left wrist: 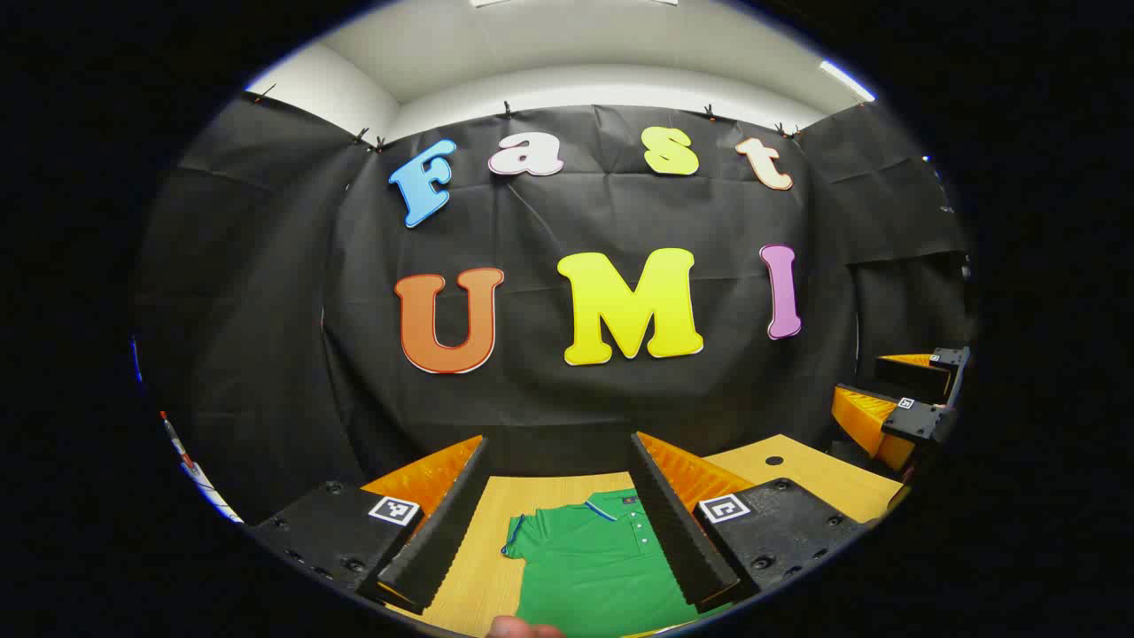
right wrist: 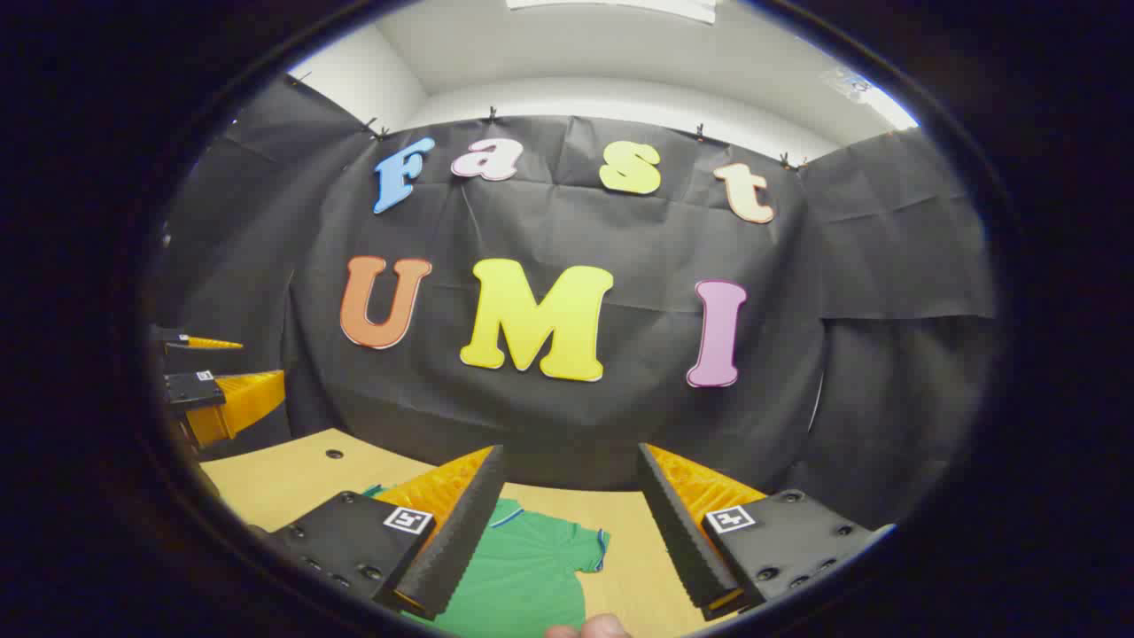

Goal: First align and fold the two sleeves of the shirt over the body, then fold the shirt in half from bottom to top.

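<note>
Shirt (left wrist: 589, 558) apparently below both spread tools

A black cloth wall (left wrist: 567, 390) fills the centre; white ceiling (left wrist: 567, 53) with strip light (left wrist: 846, 80) at two o'clock; wooden table (left wrist: 833, 483) at six.

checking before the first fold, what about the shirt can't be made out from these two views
- Shirt hem and lower body: cut off by the bottom edge in both views.
- Its far sleeve, left gripper view: hidden behind the left gripper's finger.
- Collar side, right gripper view: covered by the right gripper's finger.
- Sleeve edges: too small to judge flatness.
</note>
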Motion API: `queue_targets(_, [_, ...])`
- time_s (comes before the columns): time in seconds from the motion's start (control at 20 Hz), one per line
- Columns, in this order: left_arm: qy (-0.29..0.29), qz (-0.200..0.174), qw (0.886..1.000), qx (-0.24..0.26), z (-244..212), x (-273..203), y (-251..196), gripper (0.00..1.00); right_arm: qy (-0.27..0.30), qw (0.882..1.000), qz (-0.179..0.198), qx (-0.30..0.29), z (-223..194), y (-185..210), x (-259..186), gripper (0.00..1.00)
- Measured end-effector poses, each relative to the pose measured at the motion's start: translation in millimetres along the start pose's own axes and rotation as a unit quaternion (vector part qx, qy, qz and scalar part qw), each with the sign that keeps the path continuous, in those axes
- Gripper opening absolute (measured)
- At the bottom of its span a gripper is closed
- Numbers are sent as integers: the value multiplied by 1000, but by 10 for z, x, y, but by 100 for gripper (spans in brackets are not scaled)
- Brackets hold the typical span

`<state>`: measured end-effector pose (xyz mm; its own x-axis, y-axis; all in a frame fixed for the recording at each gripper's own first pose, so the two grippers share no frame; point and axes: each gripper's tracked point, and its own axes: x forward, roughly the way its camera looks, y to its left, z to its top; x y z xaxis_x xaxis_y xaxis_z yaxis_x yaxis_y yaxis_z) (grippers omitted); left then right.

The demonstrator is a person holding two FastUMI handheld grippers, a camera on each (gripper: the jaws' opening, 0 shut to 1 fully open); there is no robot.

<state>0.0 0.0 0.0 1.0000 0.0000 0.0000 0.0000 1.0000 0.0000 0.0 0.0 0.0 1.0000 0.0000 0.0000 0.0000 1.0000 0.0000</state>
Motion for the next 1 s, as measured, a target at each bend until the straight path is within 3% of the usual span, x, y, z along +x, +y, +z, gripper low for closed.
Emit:
queue_targets(0.6, [-14, 10, 1000, -1, 130, 173, 1, 98, 7, 1000, 14, 11, 81, 16, 247, 94])
queue_targets(1.0, [-8, 3, 1000, -19, 40, 235, -26, 99, 18, 1000, -3, 16, 18, -132, 277, 94])
